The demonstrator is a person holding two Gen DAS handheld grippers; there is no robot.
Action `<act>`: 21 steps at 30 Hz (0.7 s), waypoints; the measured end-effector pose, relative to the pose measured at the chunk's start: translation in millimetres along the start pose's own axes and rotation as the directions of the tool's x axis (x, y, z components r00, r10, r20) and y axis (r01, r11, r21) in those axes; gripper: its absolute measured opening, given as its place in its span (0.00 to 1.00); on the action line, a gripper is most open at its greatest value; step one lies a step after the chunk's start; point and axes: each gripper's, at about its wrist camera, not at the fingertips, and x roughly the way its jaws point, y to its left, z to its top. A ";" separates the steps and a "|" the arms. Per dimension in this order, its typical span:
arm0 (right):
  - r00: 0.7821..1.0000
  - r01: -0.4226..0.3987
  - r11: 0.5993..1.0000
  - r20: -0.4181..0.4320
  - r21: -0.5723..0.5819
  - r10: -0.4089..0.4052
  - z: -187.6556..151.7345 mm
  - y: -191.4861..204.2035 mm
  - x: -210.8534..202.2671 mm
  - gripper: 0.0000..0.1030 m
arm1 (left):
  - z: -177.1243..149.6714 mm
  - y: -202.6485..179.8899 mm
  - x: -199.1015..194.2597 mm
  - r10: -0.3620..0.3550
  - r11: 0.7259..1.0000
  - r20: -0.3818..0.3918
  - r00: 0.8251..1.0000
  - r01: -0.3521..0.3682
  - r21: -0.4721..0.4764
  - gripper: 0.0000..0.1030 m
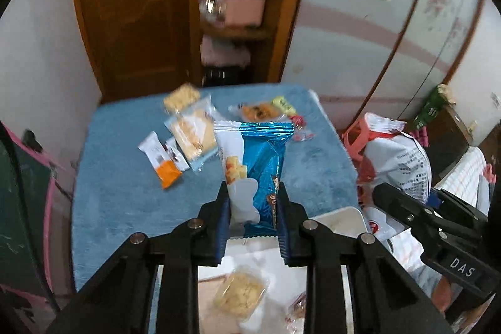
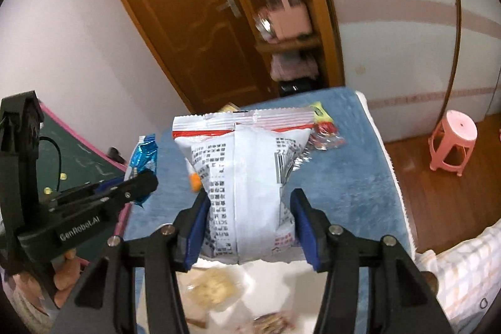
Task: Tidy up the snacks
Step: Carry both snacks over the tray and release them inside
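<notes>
My left gripper (image 1: 253,193) is shut on a blue and white snack packet (image 1: 260,155), which stands upright above the blue cloth table (image 1: 119,208). My right gripper (image 2: 250,199) is shut on a puffy white snack bag (image 2: 247,165) with a red stripe and printed text, also lifted off the cloth. Each view shows the other gripper: the right gripper (image 1: 438,224) with its white bag (image 1: 397,158), and the left gripper (image 2: 103,196) with the blue packet (image 2: 144,155). Below both sits a white tray (image 1: 341,218) holding a clear-wrapped cake (image 1: 241,293).
Several loose snacks lie on the far cloth: orange and white packets (image 1: 162,161), cracker packs (image 1: 191,133), a brown cookie (image 1: 258,111), small candies (image 1: 283,105). A green board (image 2: 78,158) stands left of the table, a pink stool (image 2: 451,140) on the floor right, a wooden door and shelf behind.
</notes>
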 end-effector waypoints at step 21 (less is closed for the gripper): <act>0.992 0.112 0.992 0.060 -0.051 -0.109 -93.6 30.1 -45.1 0.52 | -125.5 1.0 -29.6 0.092 0.995 0.056 0.994 -0.093 0.017 0.24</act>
